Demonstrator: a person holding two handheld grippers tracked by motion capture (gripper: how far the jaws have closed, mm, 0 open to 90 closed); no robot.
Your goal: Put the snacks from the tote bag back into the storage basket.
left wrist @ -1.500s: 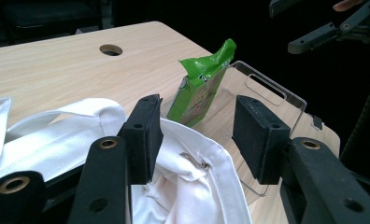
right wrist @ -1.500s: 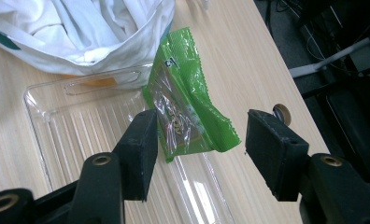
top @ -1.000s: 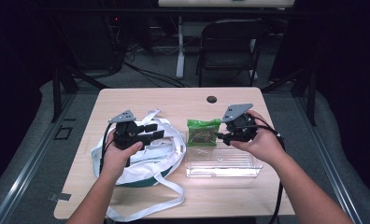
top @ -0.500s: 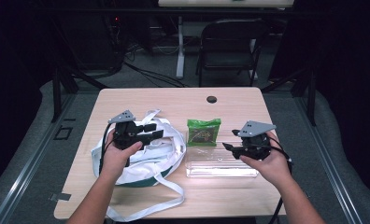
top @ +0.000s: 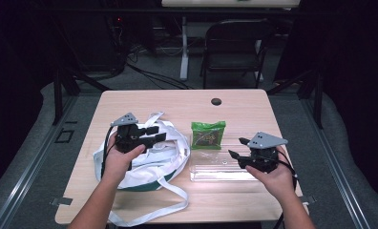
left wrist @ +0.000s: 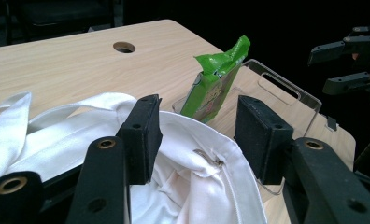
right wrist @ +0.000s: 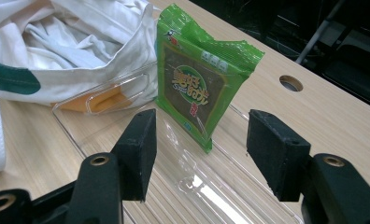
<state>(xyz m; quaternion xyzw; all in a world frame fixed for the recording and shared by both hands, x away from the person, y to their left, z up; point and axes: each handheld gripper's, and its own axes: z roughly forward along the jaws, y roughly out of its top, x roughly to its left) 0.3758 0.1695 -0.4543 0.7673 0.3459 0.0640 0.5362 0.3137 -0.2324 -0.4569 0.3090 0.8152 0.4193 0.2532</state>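
Right gripper [top: 238, 148] is backing off the packet [top: 208, 135], jaws wide and empty.
Packet is now leaning in the tray [top: 211, 174]; left gripper [top: 154, 133], half-open, is hovering over the bag [top: 153, 164].

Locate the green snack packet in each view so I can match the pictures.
High view: green snack packet at table centre, behind the clear tray.
Left gripper view: upper middle, leaning in the tray.
Right gripper view: upper centre, between the jaws' line of sight.
Shared landmark: round table hole.

One white cloth tote bag [top: 144, 157], one green foil snack packet [top: 208, 135], one clear plastic rectangular tray [top: 215, 171], one light wooden table [top: 187, 102].
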